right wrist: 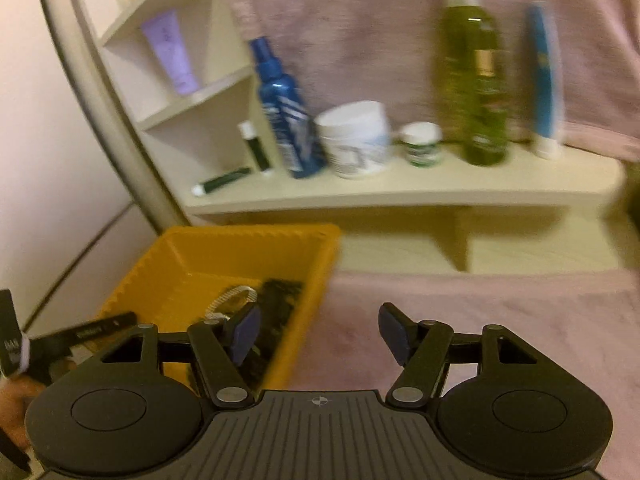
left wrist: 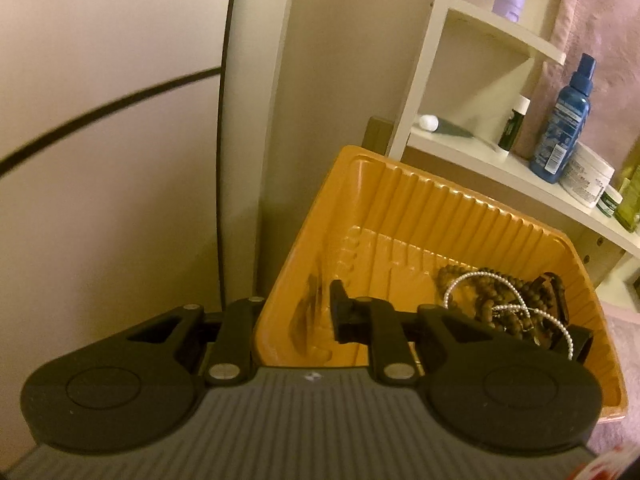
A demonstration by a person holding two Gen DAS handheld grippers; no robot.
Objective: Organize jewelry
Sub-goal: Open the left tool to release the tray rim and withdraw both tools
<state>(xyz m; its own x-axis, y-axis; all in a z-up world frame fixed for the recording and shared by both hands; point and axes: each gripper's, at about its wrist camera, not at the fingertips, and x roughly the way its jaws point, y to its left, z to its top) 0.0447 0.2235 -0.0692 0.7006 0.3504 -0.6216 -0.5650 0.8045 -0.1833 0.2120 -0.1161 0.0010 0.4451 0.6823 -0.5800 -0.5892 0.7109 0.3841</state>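
The jewelry [left wrist: 516,304], brown bead strings and a pearl strand [left wrist: 500,280], lies in one corner of the orange tray [left wrist: 400,200]. Our left gripper [left wrist: 296,312] has its fingers clamped on the tray's side wall, one inside and one outside. Our right gripper [right wrist: 320,330] hangs above the pink cloth [right wrist: 480,300] beside the tray, its fingers apart and holding nothing. Bottles stand on the white shelf [right wrist: 400,192] behind.

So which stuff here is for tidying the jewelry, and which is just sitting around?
For the job:
yellow tray
brown bead strands
pearl strand
left gripper, gripping the tray's edge

Just lying about:
blue bottle
white jar
green bottle
purple tube
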